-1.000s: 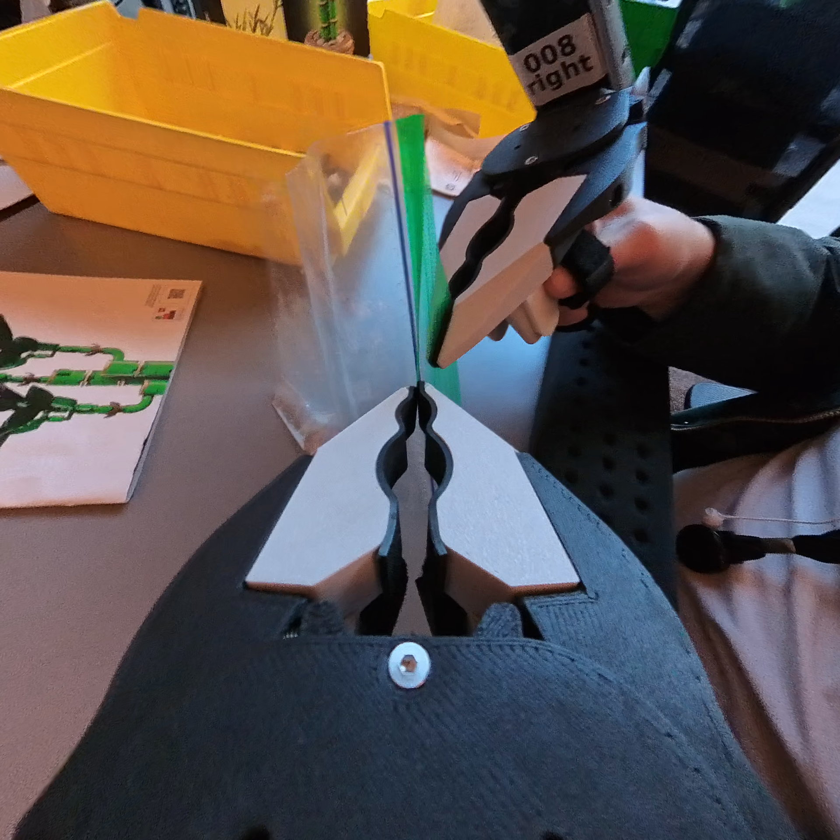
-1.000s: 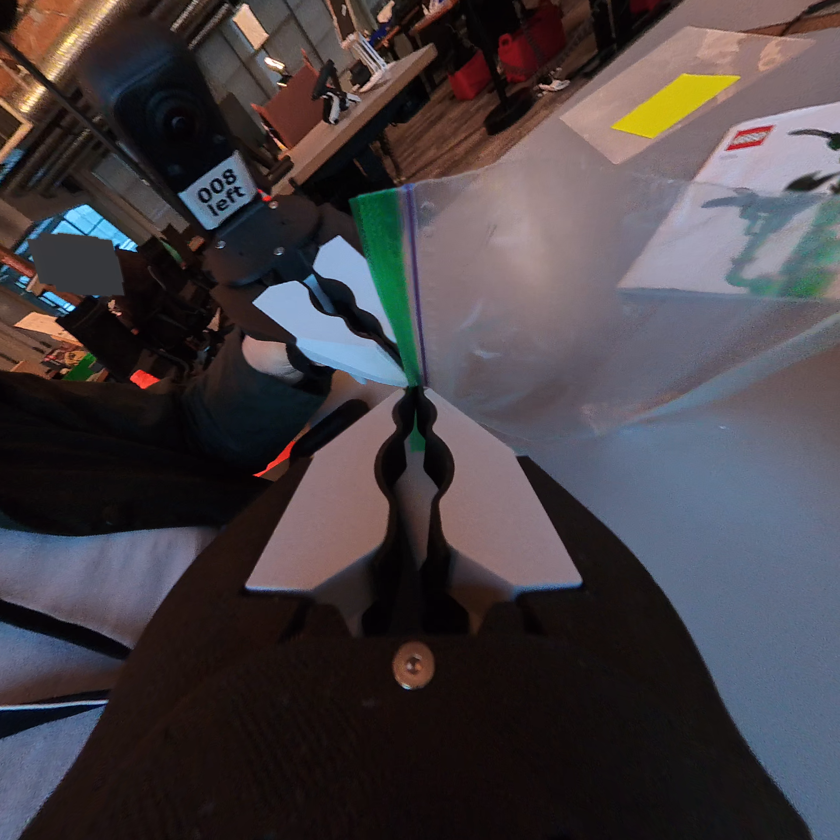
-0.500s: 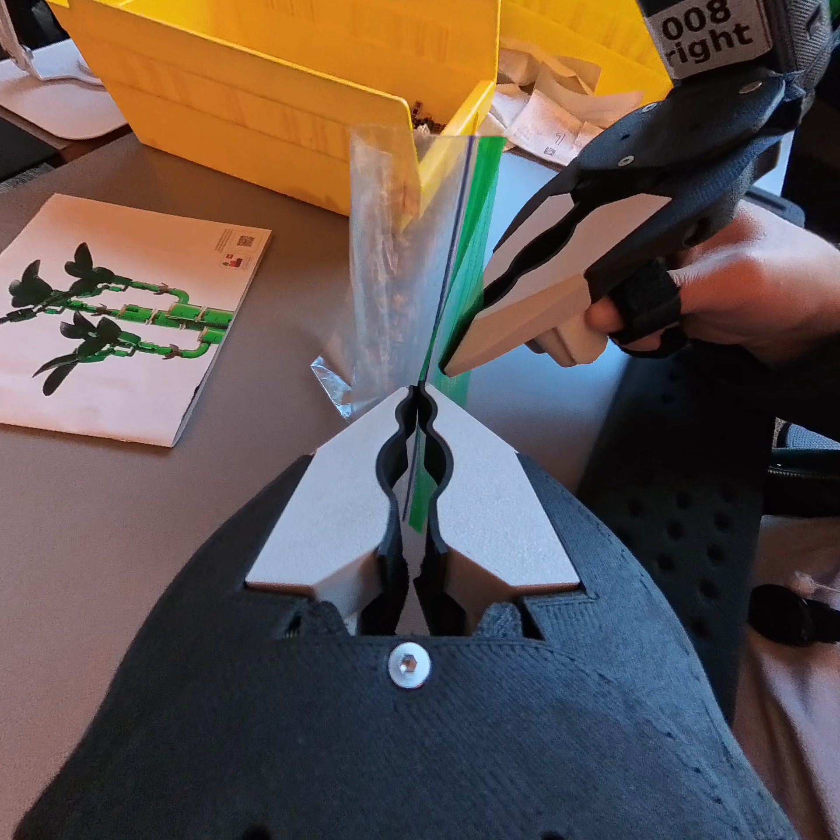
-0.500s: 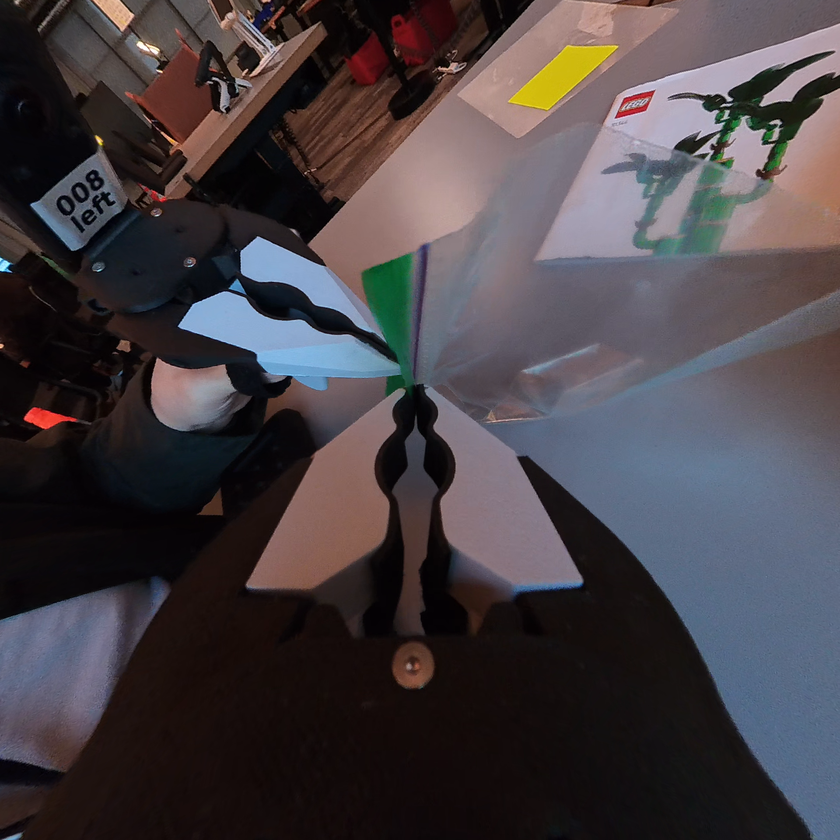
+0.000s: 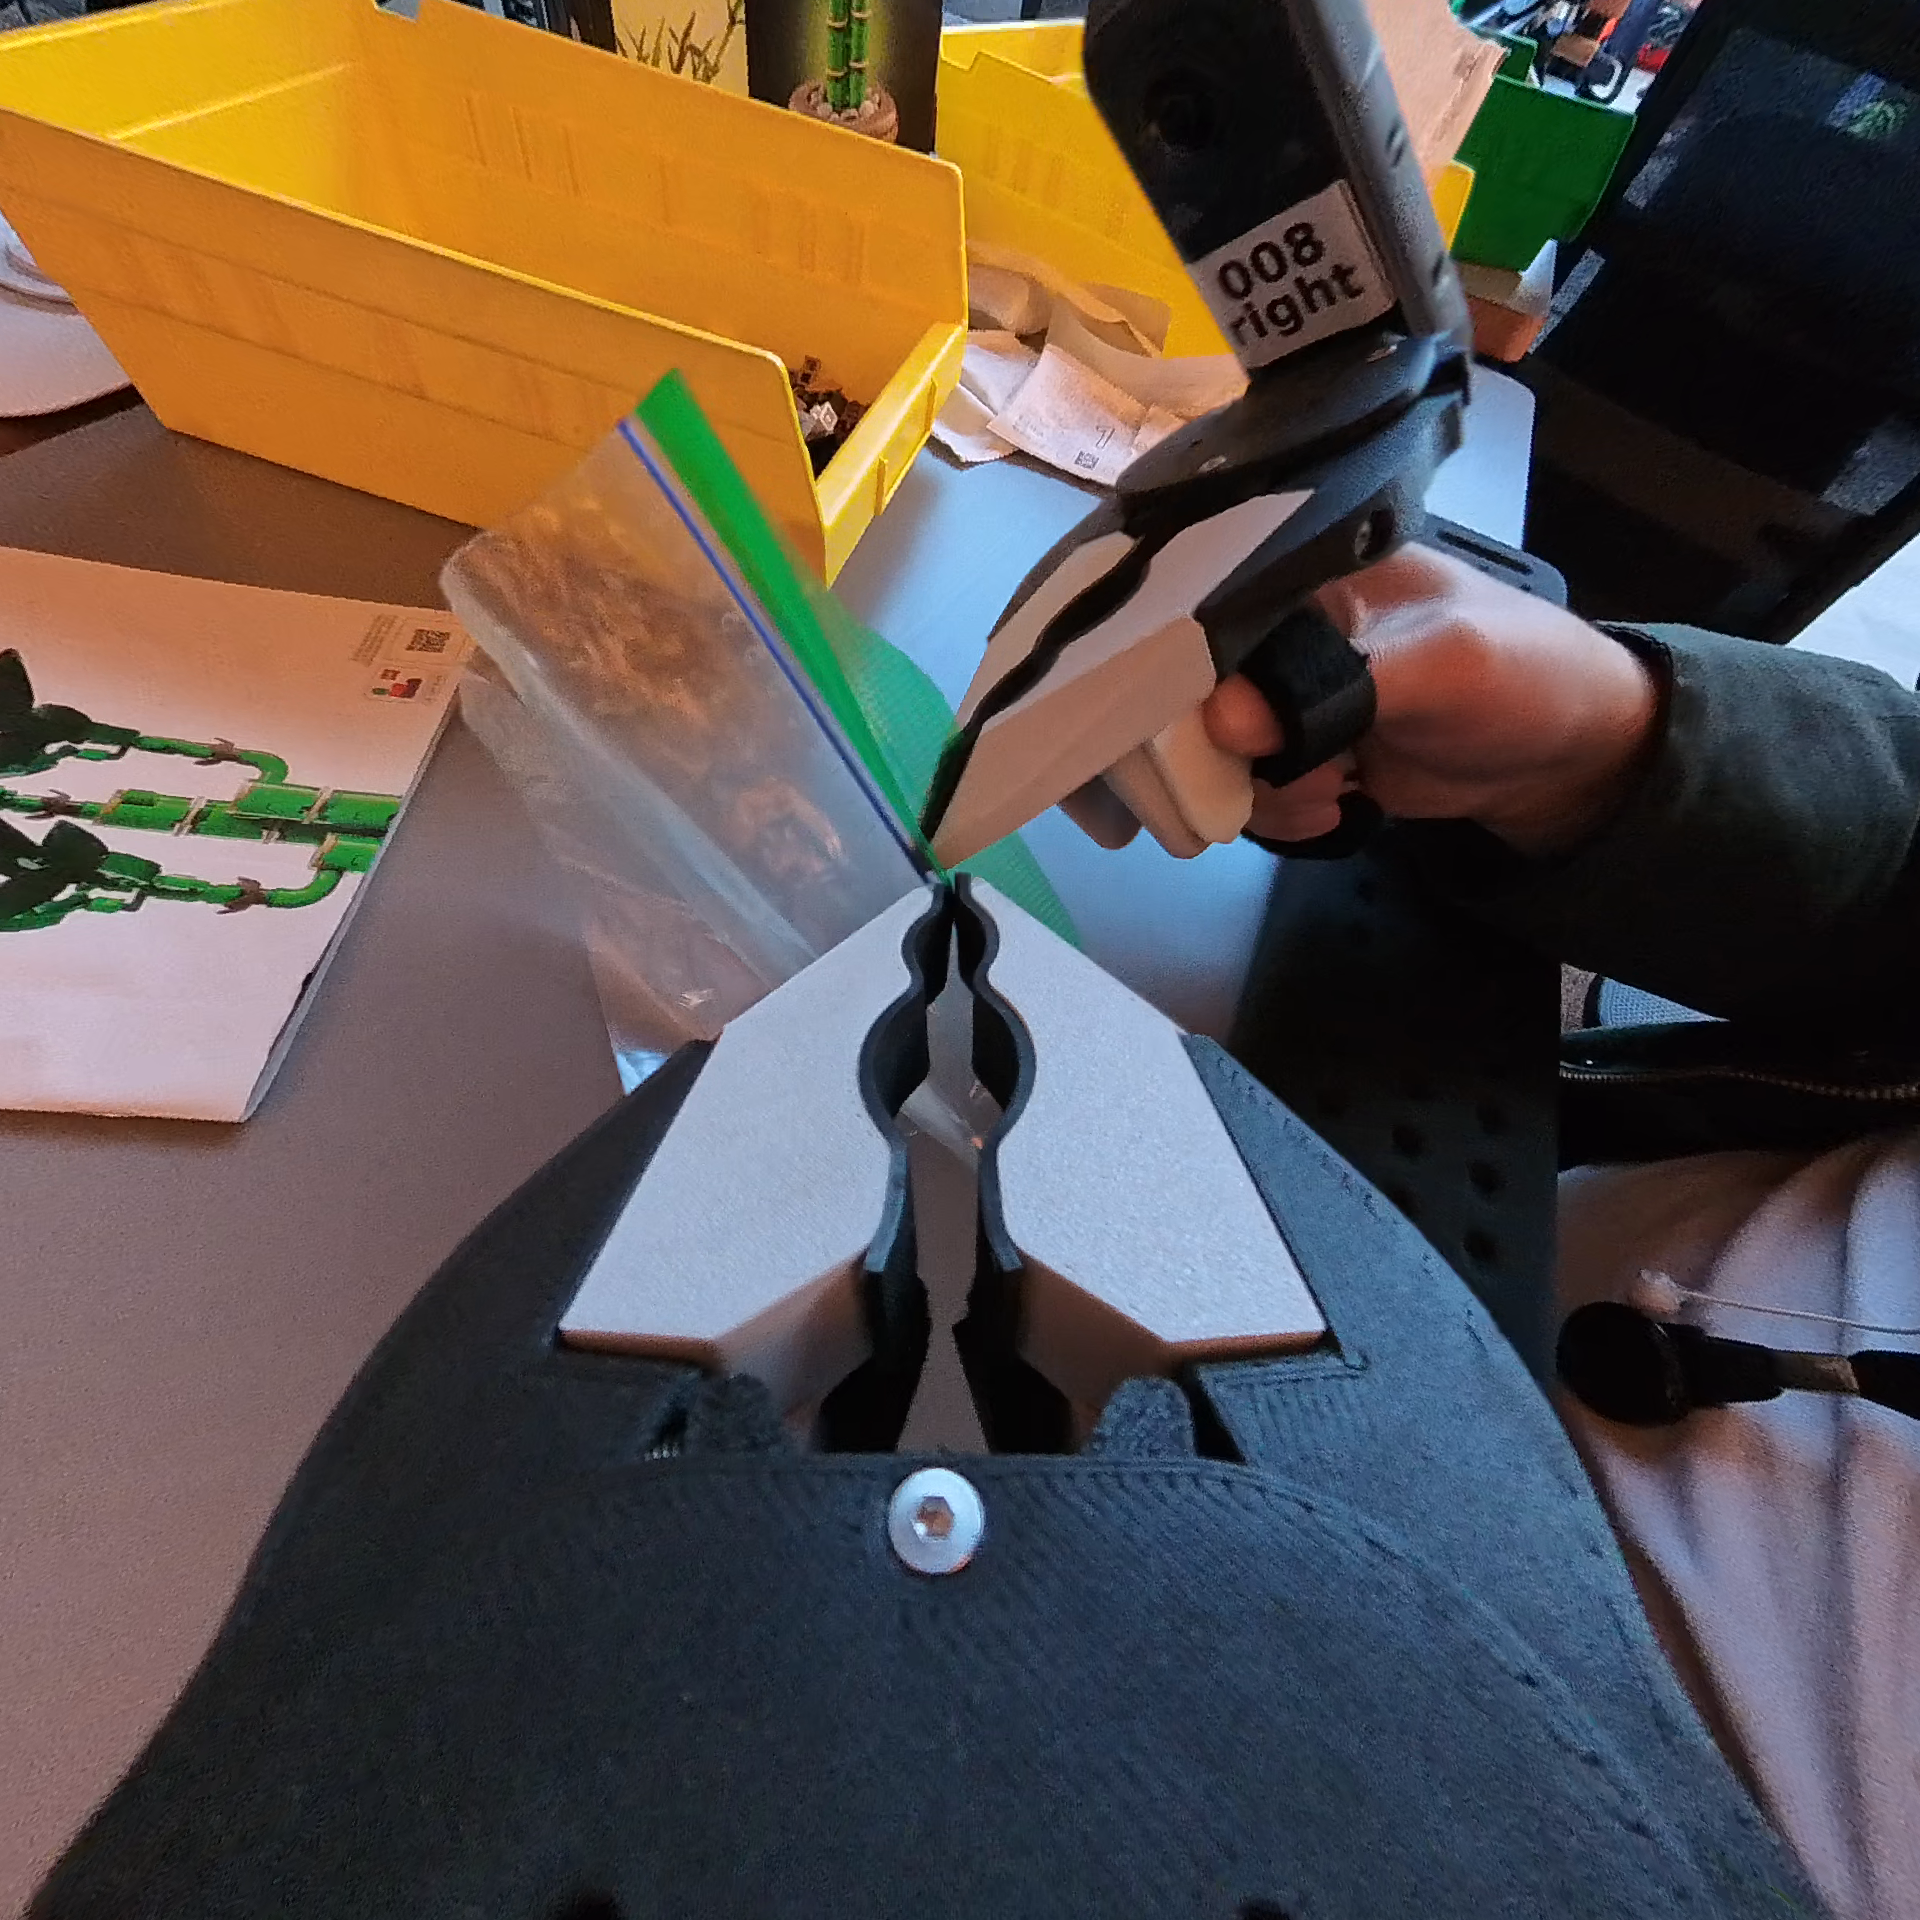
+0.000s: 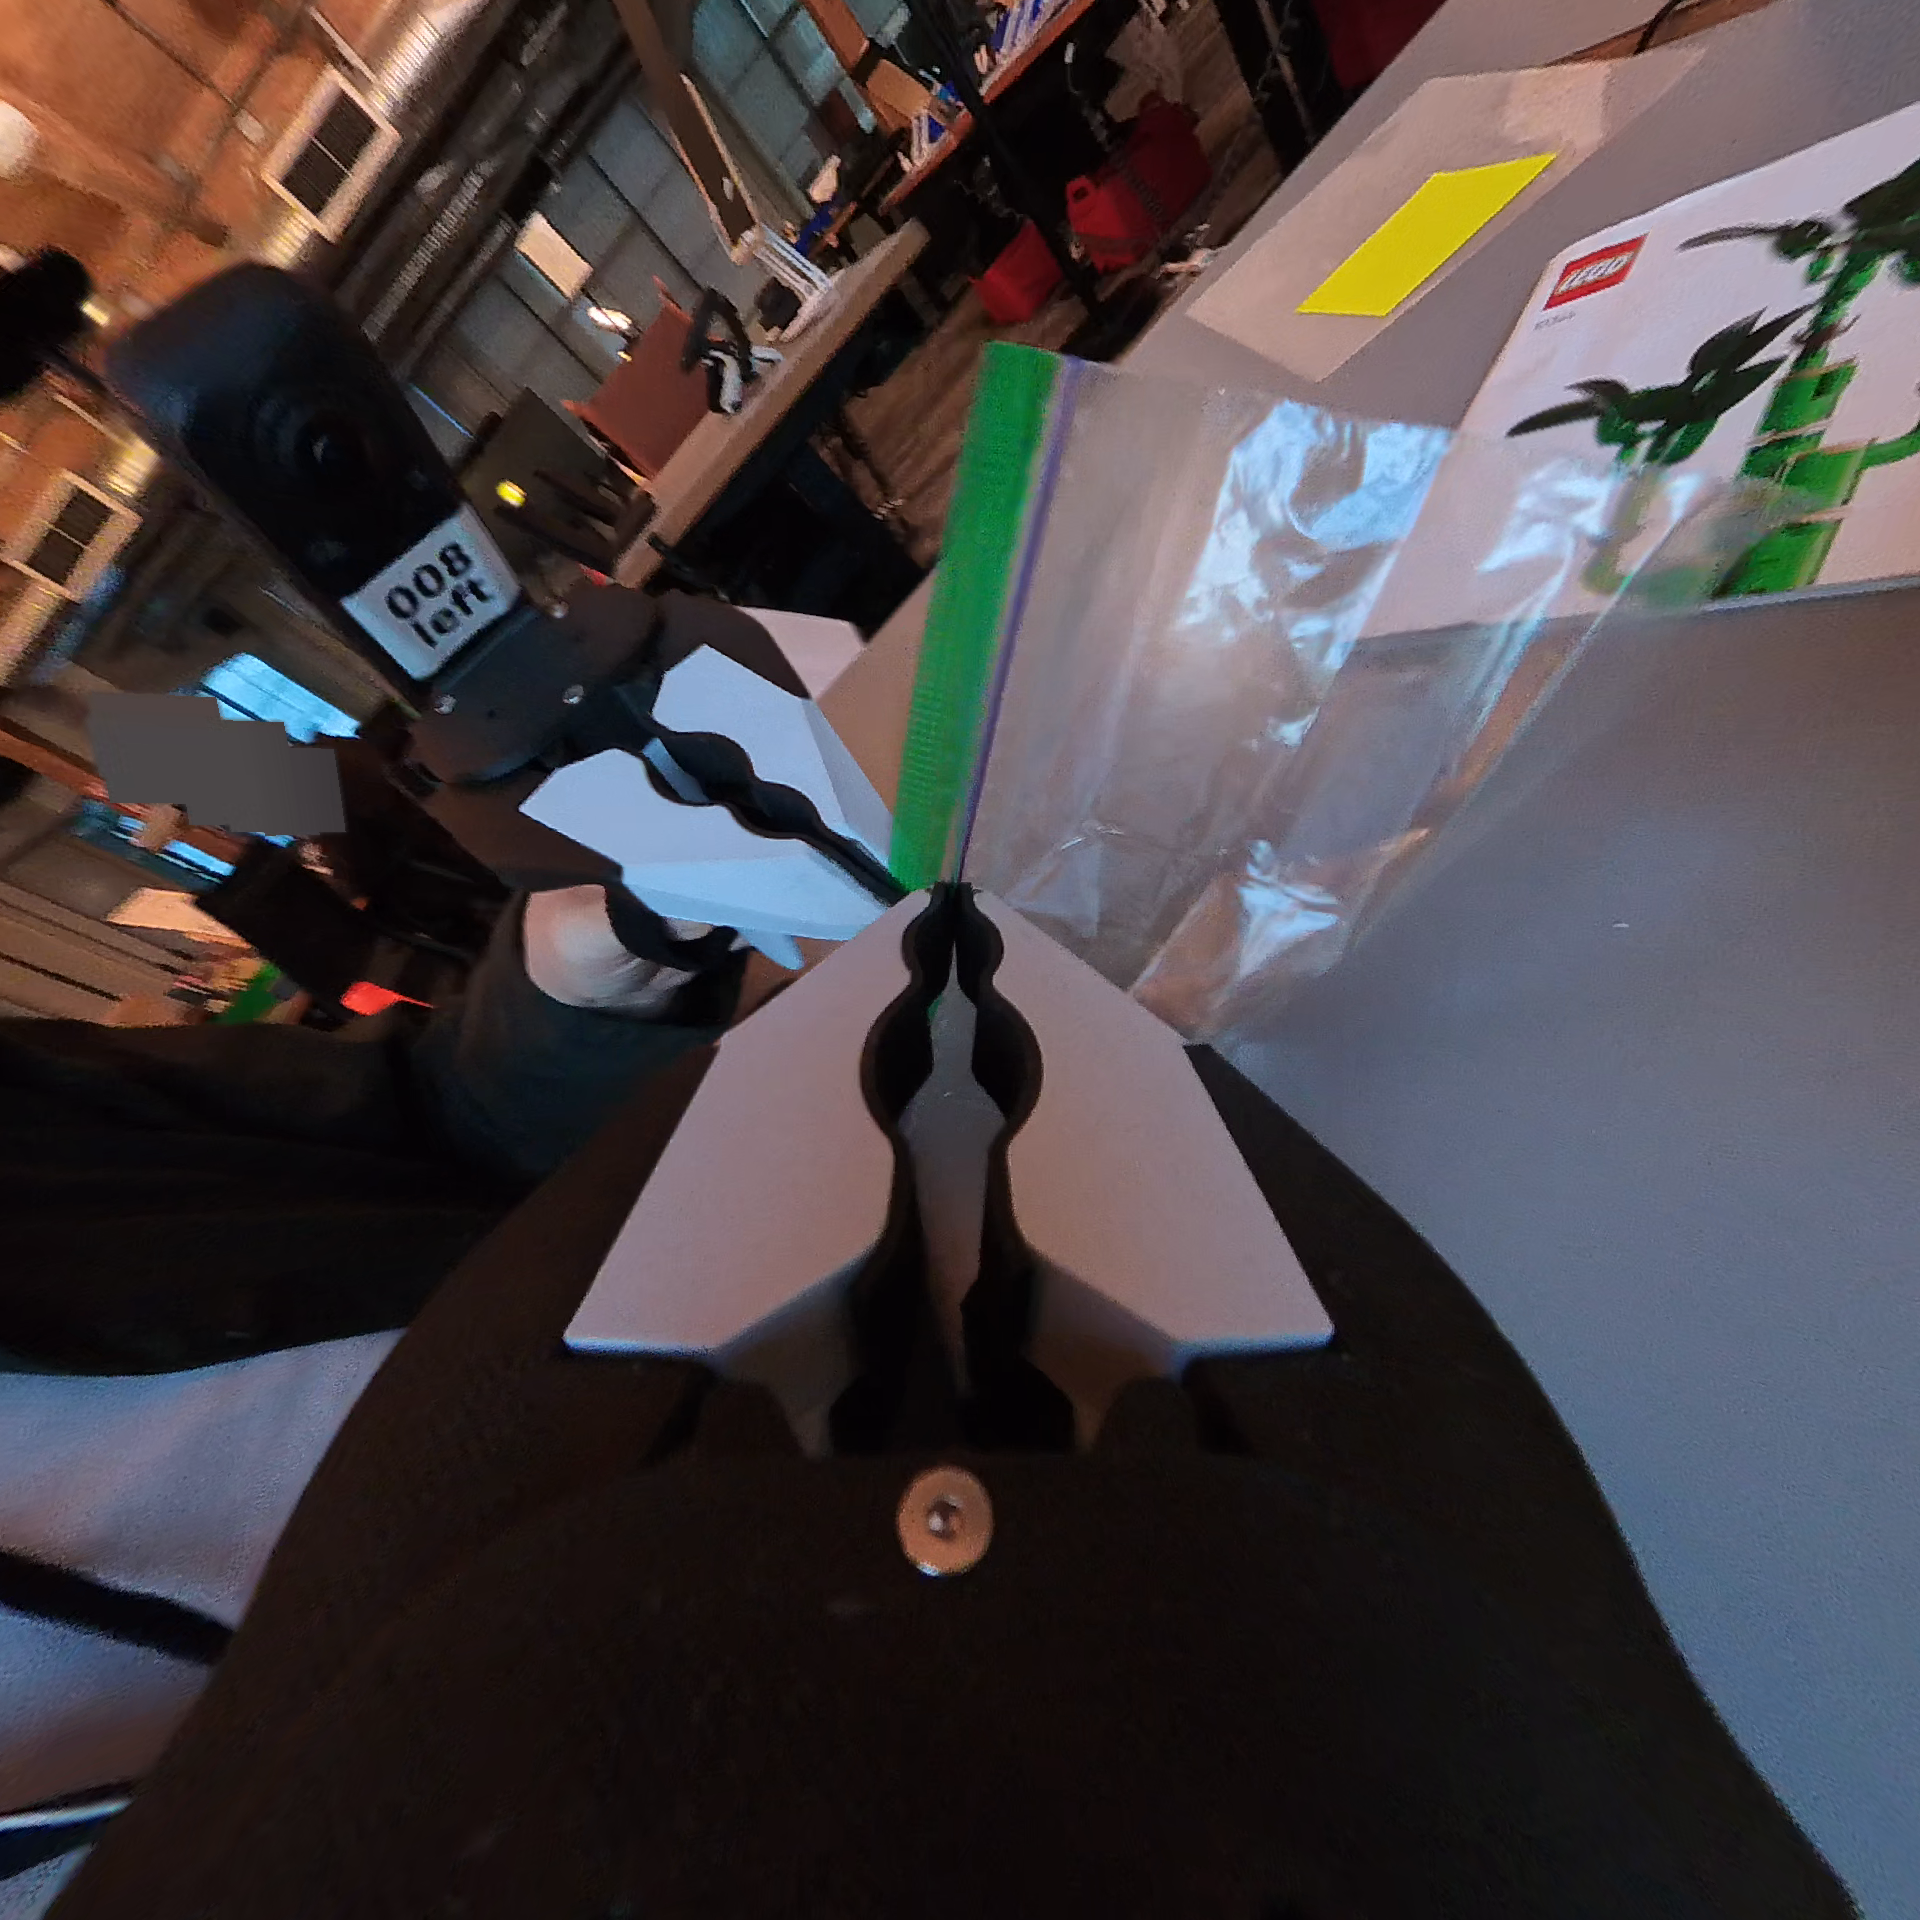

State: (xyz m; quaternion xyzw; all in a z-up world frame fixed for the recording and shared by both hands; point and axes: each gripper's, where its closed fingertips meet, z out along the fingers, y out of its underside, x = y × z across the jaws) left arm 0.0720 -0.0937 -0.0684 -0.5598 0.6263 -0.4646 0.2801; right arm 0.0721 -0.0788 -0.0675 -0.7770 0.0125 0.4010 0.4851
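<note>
While both grippers meet at one spot, the scene reads as follows.

Left gripper: fingers clenched, tips pinching the green top strip of the clear zip bag; film shows in the gap behind the tips.
Right gripper: fingers clenched on the same green strip, which runs up from the tips; a sliver of green sits between them.
Grippers to each other: tips almost touching, right gripper coming in from the right of the left fingers, left gripper from the left of the right fingers.
Clear zip bag: held off the grey table, fanning out ahead of the fingertips, with small dark pieces inside.
Booklet: flat on the table, left of the left fingers, with green plant artwork.
Yellow bin: beyond the bag, ahead of the left fingers.
Hand: wrapped round the right gripper's handle.
</note>
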